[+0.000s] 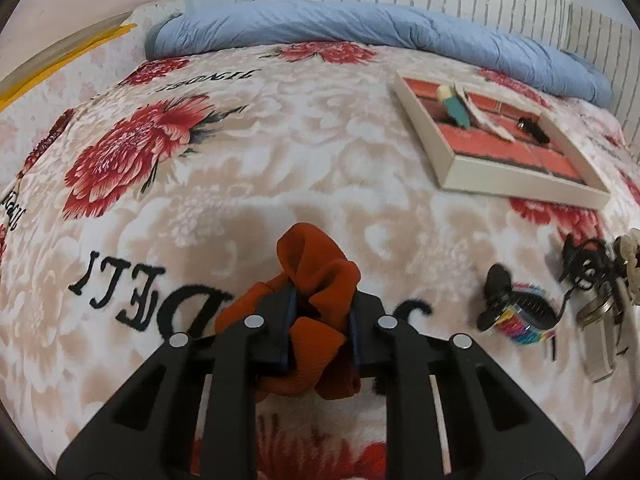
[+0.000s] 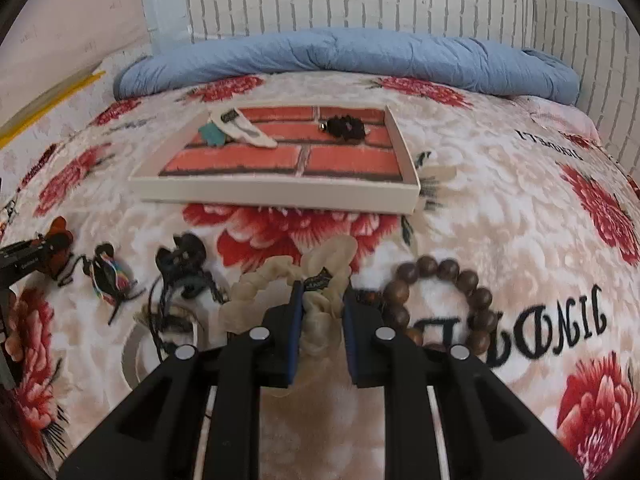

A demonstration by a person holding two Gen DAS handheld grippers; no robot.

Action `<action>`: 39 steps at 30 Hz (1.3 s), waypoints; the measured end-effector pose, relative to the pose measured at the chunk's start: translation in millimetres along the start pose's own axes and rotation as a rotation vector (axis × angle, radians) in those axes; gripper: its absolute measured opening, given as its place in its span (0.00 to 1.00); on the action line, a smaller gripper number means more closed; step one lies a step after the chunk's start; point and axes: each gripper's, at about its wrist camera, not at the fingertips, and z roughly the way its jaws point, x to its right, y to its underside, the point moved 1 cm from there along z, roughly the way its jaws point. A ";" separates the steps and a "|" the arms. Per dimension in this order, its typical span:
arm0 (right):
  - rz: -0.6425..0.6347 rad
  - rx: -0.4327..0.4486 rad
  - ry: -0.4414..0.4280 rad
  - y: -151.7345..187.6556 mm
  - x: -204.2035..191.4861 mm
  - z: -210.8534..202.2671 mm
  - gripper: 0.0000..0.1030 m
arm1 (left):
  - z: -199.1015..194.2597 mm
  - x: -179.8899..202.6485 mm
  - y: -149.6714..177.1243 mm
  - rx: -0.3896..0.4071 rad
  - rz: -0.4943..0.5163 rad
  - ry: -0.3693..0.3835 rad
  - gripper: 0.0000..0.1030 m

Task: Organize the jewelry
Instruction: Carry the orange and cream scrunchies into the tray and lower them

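My left gripper [image 1: 322, 312] is shut on an orange scrunchie [image 1: 316, 276] that bunches up between its pads over the flowered blanket. My right gripper [image 2: 320, 300] is shut on a cream scrunchie [image 2: 316, 276], just left of a brown bead bracelet [image 2: 444, 300]. A shallow white tray [image 2: 280, 196] with a brick-pattern floor lies beyond it; it holds a teal item [image 2: 212, 134], a white piece [image 2: 248, 130] and a black hair tie [image 2: 346, 126]. The same tray [image 1: 516, 178] shows at the upper right in the left wrist view.
Loose pieces lie on the blanket: a rainbow hair clip [image 1: 520, 320], a black clip [image 2: 182, 258], black cords and a metal ring [image 2: 168, 340]. A rolled blue quilt [image 2: 344, 56] runs along the far side before a white brick wall. The left gripper [image 2: 24, 260] shows at the left edge.
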 end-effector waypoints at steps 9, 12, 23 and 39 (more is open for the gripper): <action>0.034 0.072 -0.046 -41.4 19.1 3.1 0.18 | -12.1 21.6 -36.4 0.052 0.014 0.039 0.18; 0.040 0.091 -0.051 -55.7 24.5 7.7 0.18 | -13.8 32.2 -57.3 0.068 0.006 0.071 0.18; 0.045 0.103 -0.058 -113.2 39.7 55.5 0.18 | 10.9 111.1 -123.7 0.088 0.064 0.108 0.18; -0.021 -0.014 0.021 -159.3 31.9 159.9 0.18 | 125.0 185.4 -165.2 -0.088 0.121 0.091 0.19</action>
